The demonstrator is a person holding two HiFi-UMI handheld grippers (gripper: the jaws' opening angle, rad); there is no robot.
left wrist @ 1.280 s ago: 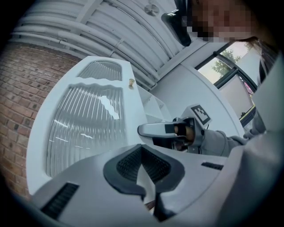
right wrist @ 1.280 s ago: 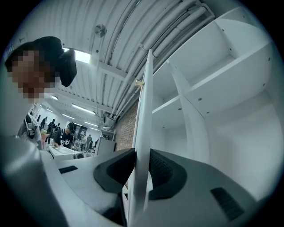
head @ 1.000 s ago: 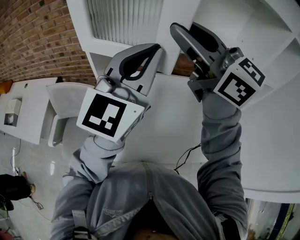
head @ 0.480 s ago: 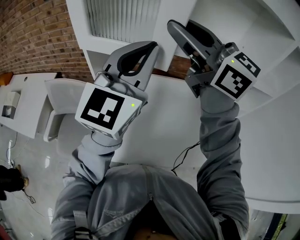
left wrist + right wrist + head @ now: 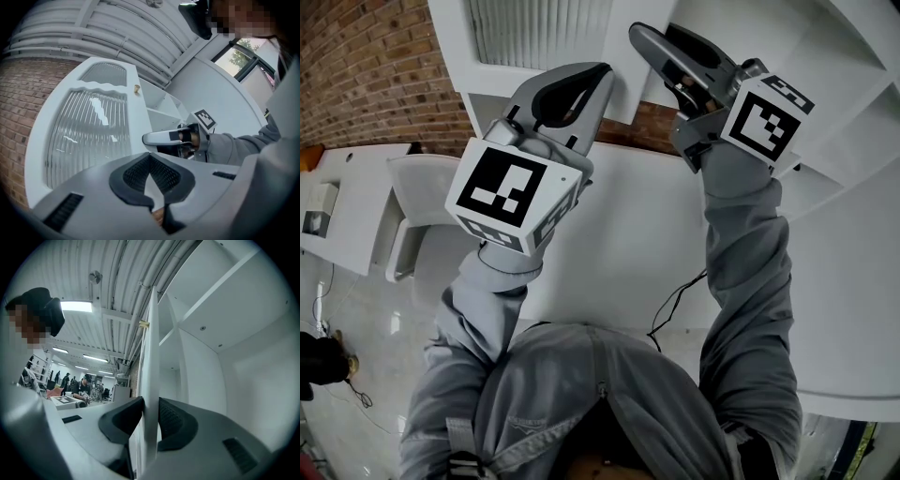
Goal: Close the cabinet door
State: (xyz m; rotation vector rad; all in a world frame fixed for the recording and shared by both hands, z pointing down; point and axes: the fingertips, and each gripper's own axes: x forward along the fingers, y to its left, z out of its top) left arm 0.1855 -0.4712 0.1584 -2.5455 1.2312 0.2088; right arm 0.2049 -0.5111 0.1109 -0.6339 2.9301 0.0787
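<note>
The white cabinet door (image 5: 539,33) has a ribbed glass panel (image 5: 86,136) and a small brass knob (image 5: 137,87). It stands ajar from the white cabinet (image 5: 787,37). My right gripper (image 5: 639,36) is shut on the door's free edge (image 5: 150,357), one pad on each face (image 5: 151,416). In the left gripper view, one of its fingers (image 5: 157,137) shows beside the door. My left gripper (image 5: 602,73) is shut with nothing in it, its tips (image 5: 150,155) against the door's lower frame just left of the right gripper.
Open white shelves (image 5: 220,310) lie behind the door. A white counter (image 5: 628,234) with a black cable (image 5: 675,314) runs below. A brick wall (image 5: 366,75) and white furniture (image 5: 412,206) are at the left. People work in the far room (image 5: 84,385).
The right gripper has shifted a little leftward with the door edge still between its jaws. The left gripper has stayed at the door's lower frame.
</note>
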